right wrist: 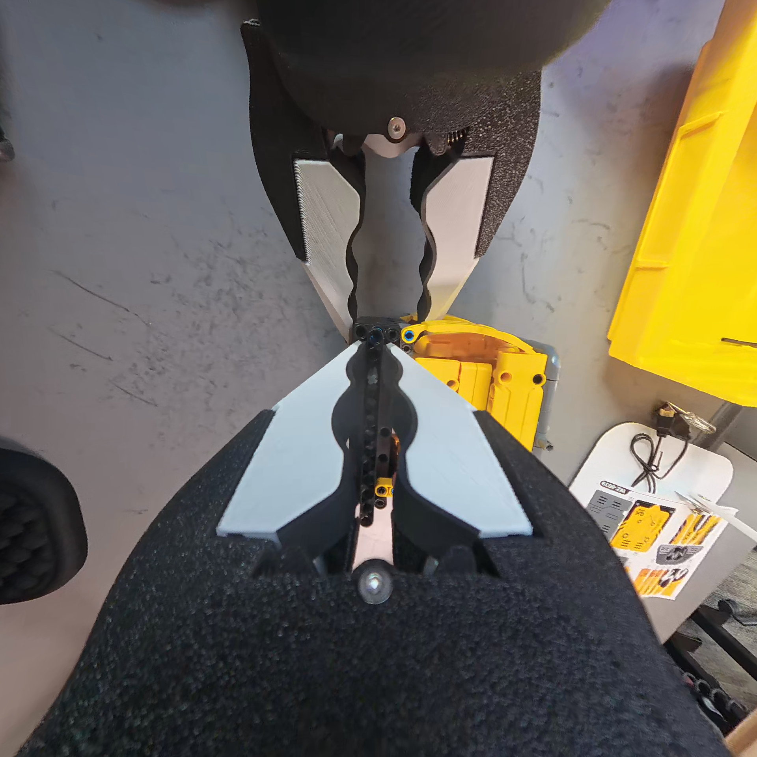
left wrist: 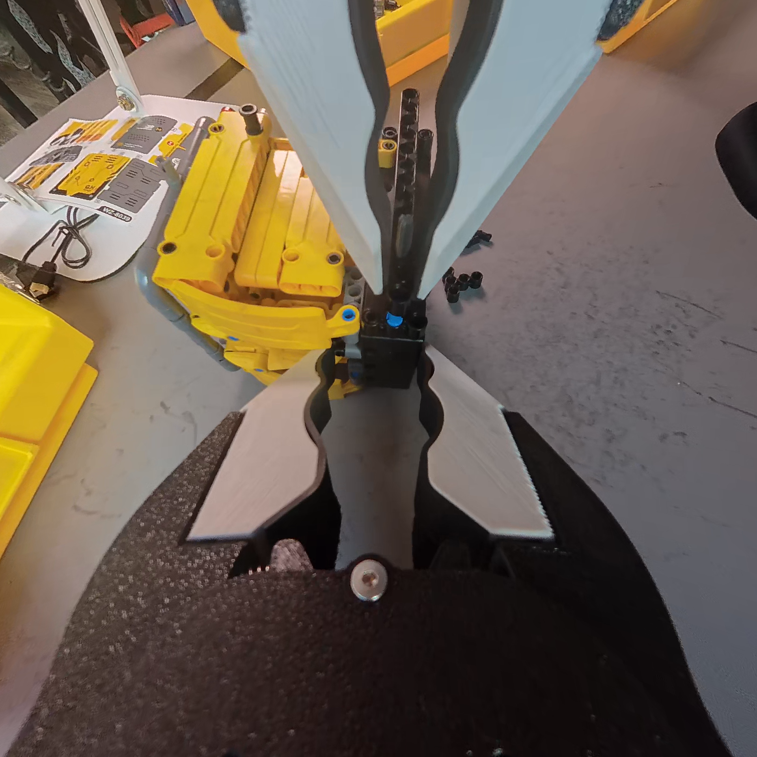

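A yellow brick-built model (left wrist: 245,229) lies on the grey table, with a black block (left wrist: 389,360) at its near end. My left gripper (left wrist: 372,364) is shut across that block and the grey connector beside it. My right gripper (left wrist: 401,291) comes in from the far side, shut on a long black beam with holes (left wrist: 407,164). The beam's end sits at a blue pin (left wrist: 393,318) on top of the block. In the right wrist view the beam (right wrist: 370,430) runs between my right gripper's (right wrist: 373,348) fingers to the block (right wrist: 375,327), with the left gripper (right wrist: 387,321) opposite and the model (right wrist: 483,377) to the right.
Small loose black pins (left wrist: 463,282) lie right of the block. A sticker sheet (left wrist: 94,164) and a coiled cable (left wrist: 65,245) rest on a white board at the left. A yellow bin (left wrist: 32,368) stands at the left edge, and yellow trays (left wrist: 413,45) stand behind. A dark rounded object (right wrist: 32,524) is nearby. Across from one pair of fingers to the other is roughly 5 centimeters. It is some 25 centimeters from my left tips to the dark rounded object (right wrist: 32,524).
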`<state>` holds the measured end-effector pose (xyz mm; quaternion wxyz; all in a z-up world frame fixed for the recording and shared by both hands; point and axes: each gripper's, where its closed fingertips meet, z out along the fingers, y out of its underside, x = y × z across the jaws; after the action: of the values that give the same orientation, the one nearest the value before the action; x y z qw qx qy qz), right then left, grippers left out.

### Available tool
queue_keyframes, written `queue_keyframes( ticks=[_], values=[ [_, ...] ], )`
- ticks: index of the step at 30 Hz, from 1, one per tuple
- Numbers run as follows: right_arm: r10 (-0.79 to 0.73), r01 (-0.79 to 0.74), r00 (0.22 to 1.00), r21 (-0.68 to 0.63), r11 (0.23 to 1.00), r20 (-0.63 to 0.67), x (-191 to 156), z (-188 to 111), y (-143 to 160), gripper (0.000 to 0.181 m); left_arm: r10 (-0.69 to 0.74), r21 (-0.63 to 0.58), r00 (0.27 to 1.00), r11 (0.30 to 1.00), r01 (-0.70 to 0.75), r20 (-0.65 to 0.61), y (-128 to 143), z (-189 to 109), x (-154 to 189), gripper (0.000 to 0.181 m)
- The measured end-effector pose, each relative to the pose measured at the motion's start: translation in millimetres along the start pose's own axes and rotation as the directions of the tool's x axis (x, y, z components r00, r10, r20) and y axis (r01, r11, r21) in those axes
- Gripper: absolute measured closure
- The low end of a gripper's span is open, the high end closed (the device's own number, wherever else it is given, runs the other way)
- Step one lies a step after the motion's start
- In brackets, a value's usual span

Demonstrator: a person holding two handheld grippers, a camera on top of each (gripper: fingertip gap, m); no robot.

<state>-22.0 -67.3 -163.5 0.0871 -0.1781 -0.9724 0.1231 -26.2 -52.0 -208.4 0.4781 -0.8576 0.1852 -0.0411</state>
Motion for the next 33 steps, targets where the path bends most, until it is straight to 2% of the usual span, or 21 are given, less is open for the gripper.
queue_keyframes(
  ticks=[8, 10, 13, 19, 22, 24, 27, 30, 33],
  values=[
    [-0.041, 0.040, 0.998, -0.023, 0.999, -0.038, -0.3, 1.6, -0.6, 0.175, -0.023, 0.027, 0.999, 0.999, 0.024, -0.026, -1.8, -2.6, 2.5, 0.148],
    [0.009, -0.009, 1.000, 0.000, 1.000, 0.026, -6.8, 3.9, -0.5, 0.175, 0.011, 0.021, 1.000, 1.000, -0.010, -0.020, -0.6, -1.2, 6.0, 0.148],
    [0.050, -0.050, 0.998, 0.016, 0.999, -0.028, 3.2, 2.7, -1.3, 0.175, -0.043, 0.036, 0.998, 0.998, 0.045, -0.041, -2.0, -2.9, 2.5, 0.148],
    [-0.012, 0.012, 1.000, -0.050, 0.999, -0.005, -3.0, 6.3, 1.0, 0.175, -0.028, 0.023, 0.999, 0.999, 0.029, -0.030, -0.7, -0.5, 3.3, 0.147],
    [-0.004, 0.002, 0.999, -0.062, 0.998, -0.036, -2.0, 6.6, 2.1, 0.176, -0.035, 0.018, 0.999, 0.999, 0.036, -0.023, -0.7, -0.4, 1.7, 0.147],
    [0.027, -0.027, 1.000, -0.049, 0.998, 0.011, -6.3, 7.4, 3.3, 0.175, -0.025, 0.013, 0.999, 1.000, 0.025, -0.026, -0.5, 1.2, 4.7, 0.147],
    [0.006, -0.006, 0.999, -0.011, 1.000, -0.034, -0.5, 4.9, 1.6, 0.175, -0.057, 0.031, 0.998, 0.998, 0.058, -0.040, -2.2, -0.7, 2.2, 0.147],
    [0.070, -0.069, 0.998, 0.033, 0.997, -0.002, -5.1, 3.0, 2.1, 0.174, -0.048, 0.052, 0.996, 0.997, 0.052, -0.070, -4.7, -0.4, 8.4, 0.145],
    [0.032, -0.029, 0.998, 0.055, 0.998, -0.050, -5.3, 4.1, 3.4, 0.174, -0.033, 0.055, 0.997, 0.998, 0.037, -0.076, -5.6, 1.0, 9.8, 0.143]
  ],
)
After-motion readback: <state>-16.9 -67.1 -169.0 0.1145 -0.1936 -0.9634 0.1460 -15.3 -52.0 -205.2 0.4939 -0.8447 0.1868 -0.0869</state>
